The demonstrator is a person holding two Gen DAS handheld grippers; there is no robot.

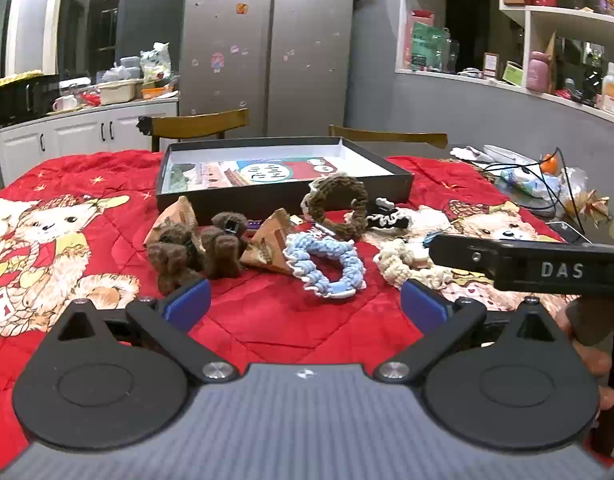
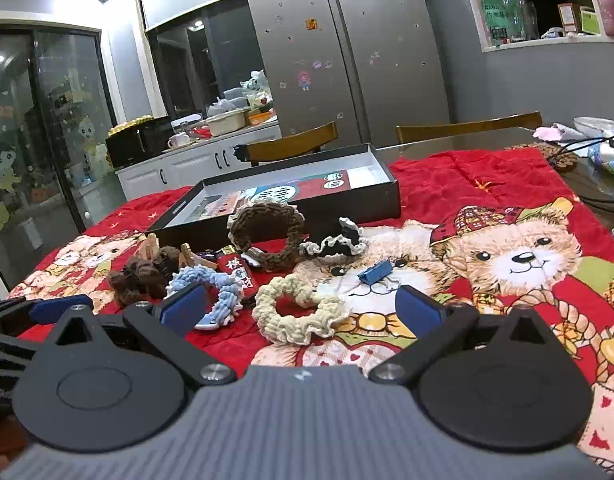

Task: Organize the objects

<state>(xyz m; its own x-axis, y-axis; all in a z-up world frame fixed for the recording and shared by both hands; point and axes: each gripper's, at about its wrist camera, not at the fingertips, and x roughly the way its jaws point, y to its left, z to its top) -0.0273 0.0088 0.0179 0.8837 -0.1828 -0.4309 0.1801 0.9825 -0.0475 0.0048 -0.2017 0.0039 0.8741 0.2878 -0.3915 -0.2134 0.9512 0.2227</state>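
Several crocheted scrunchies lie on the red bear blanket (image 1: 267,320) before an open black box (image 1: 283,196): a blue one (image 1: 325,266), a brown ring (image 1: 335,208), a cream one (image 1: 411,264), a black-and-white one (image 1: 387,216), and a dark brown fuzzy one (image 1: 199,250). My left gripper (image 1: 305,302) is open and empty, just short of the blue scrunchie. My right gripper (image 2: 301,306) is open and empty, with the cream scrunchie (image 2: 299,312) between its fingers. The blue scrunchie (image 2: 211,292), brown ring (image 2: 267,236), a blue binder clip (image 2: 377,272) and the box (image 2: 291,200) show there too.
Tan paper packets (image 1: 267,244) and a small red packet (image 2: 237,274) lie among the scrunchies. Two wooden chairs (image 1: 199,124) stand behind the table. Cables and clutter (image 1: 539,180) sit at the right edge. The right gripper's body (image 1: 527,264) reaches in from the right.
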